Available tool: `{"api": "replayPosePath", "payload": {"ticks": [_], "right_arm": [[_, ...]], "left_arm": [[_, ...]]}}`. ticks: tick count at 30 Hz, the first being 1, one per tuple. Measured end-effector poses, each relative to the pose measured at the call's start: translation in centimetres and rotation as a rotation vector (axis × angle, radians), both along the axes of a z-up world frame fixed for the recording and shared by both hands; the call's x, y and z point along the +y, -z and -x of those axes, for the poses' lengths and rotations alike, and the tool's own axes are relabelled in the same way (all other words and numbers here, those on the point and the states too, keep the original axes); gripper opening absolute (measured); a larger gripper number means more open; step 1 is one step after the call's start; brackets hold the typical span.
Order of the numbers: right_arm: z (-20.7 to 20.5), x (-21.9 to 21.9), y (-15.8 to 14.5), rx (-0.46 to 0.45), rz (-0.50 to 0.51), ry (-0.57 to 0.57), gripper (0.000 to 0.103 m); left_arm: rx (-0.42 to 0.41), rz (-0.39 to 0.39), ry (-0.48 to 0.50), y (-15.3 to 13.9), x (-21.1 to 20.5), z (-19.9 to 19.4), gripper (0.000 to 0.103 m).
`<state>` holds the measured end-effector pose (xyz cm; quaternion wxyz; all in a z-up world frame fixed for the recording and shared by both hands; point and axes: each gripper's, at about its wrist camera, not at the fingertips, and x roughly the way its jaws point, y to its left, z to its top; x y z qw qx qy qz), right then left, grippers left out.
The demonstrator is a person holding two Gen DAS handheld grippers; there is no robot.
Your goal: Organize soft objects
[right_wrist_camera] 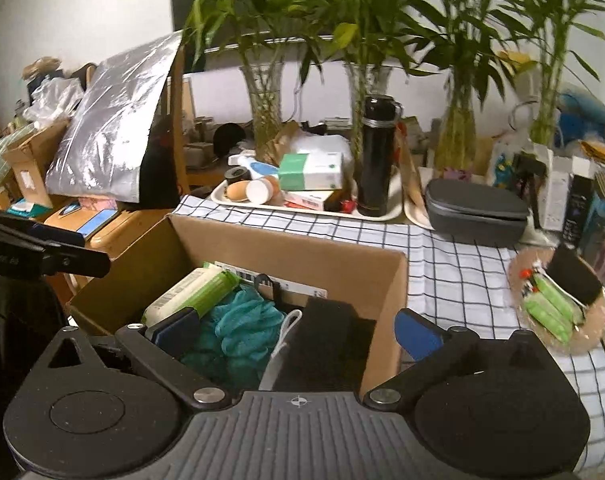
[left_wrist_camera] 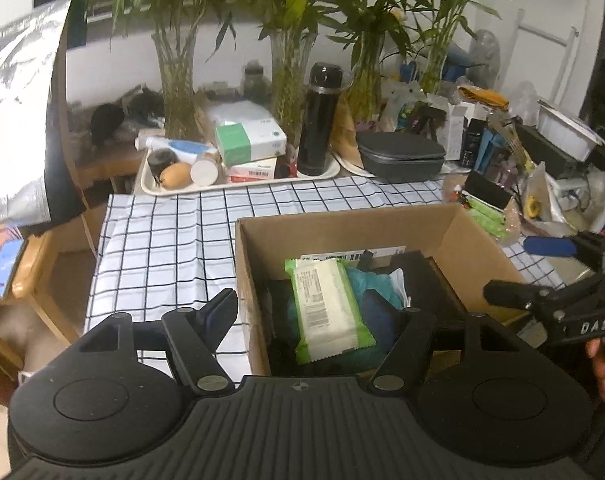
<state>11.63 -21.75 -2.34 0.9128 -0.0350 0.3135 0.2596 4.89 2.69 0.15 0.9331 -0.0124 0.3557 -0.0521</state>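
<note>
A cardboard box (left_wrist_camera: 342, 232) is set on the checked tablecloth (left_wrist_camera: 162, 240). Inside it, a wipes pack (left_wrist_camera: 326, 308) is laid upon a mesh sponge (right_wrist_camera: 238, 324). Behind, a flask (left_wrist_camera: 318, 120) is stood on a tray (left_wrist_camera: 238, 184).

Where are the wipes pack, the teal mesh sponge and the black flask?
Wipes pack (left_wrist_camera: 328, 306), left wrist view, its white label.
Teal mesh sponge (right_wrist_camera: 244, 324), right wrist view, its ruffled middle.
Black flask (right_wrist_camera: 376, 164), right wrist view, its body.
</note>
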Motion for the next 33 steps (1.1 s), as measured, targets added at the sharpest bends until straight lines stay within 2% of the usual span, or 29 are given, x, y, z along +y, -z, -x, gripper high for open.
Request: {"api": "replayPosePath", "payload": {"ticks": [5,7,10,11,13,15,21,27,31,33], "right_arm": [[1.0,-0.3,0.0,-0.005,0.024,0.037,0.103],[1.4,-0.4,0.0,-0.018,0.036,0.048,0.103],[1.9,-0.5,-0.1,-0.043,0.046,0.058,0.103],[2.0,-0.4,-0.1,-0.047,0.053,0.063,0.103],[2.0,-0.3,-0.1,-0.052,0.069,0.07,0.103],[2.1,-0.2,0.0,-0.059,0.081,0.077,0.103],[2.4,0.3,-0.3,-0.085,0.129,0.092,0.103],[2.8,0.6,-0.6,-0.099,0.137,0.073,0.103],[3.2,0.5,-0.8,-0.11,0.132,0.124,0.103],[3.1,0.5,-0.7,-0.077,0.141,0.143,0.103]], "left_arm": [[-0.035,-0.024,0.005,0.2,-0.3,1.3,0.068],[-0.076,-0.03,-0.005,0.3,-0.2,1.8,0.078],[-0.136,-0.029,-0.031,0.1,0.0,2.5,0.085],[-0.146,-0.027,-0.039,0.0,0.0,2.5,0.087],[-0.16,-0.023,-0.051,-0.2,0.0,2.6,0.098],[-0.181,-0.022,-0.054,-0.2,-0.1,2.8,0.103],[-0.172,-0.087,-0.04,0.1,-0.9,2.9,0.103],[-0.111,-0.132,-0.012,0.7,-1.3,2.8,0.103],[-0.09,-0.19,-0.003,1.0,-1.7,3.0,0.103],[-0.083,-0.225,-0.003,1.2,-2.1,3.0,0.103]]}}
